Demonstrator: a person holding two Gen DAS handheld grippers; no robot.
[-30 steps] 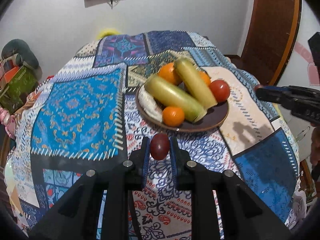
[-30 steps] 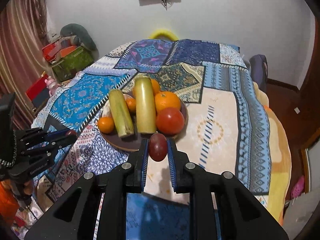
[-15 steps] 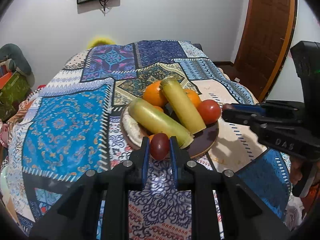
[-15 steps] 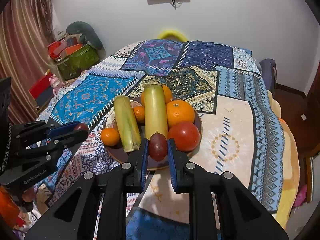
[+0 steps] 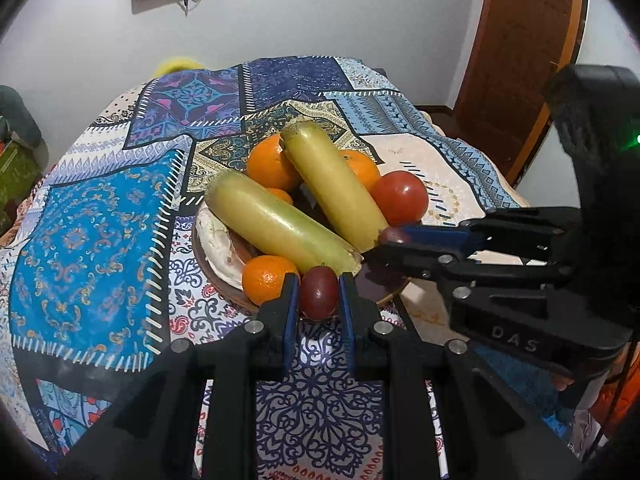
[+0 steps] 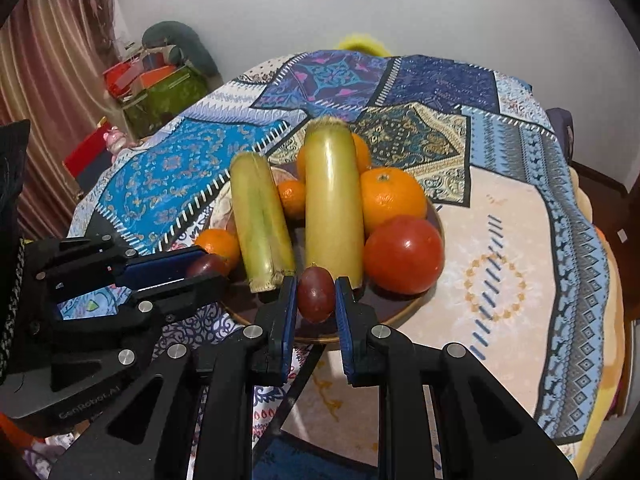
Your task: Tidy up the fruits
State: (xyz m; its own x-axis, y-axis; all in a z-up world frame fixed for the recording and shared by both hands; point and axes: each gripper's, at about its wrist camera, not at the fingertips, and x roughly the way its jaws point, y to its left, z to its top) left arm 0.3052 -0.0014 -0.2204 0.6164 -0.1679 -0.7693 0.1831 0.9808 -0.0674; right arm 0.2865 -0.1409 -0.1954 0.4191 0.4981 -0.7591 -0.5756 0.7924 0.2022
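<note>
- My left black two-finger claw (image 5: 319, 295) is clenched on a small dark red oval grape (image 5: 318, 297), which sits between the blue pads over the near rim of the round dark brown plate (image 5: 394, 291).
- My right black claw (image 6: 315, 295) grips a second dark red grape (image 6: 315, 294) the same way, also at the plate's near edge.
- Just beyond, on the plate, two long pale yellow-green stalk pieces (image 5: 280, 229) lie side by side, with a small orange mandarin (image 5: 266, 279) at the near left.
- A round red tomato (image 6: 403, 255) sits on the plate's right side, with a larger orange (image 6: 392, 197) behind it.
- Farther off, the blue patterned patchwork tablecloth (image 6: 436, 80) covers the table to the white wall.
</note>
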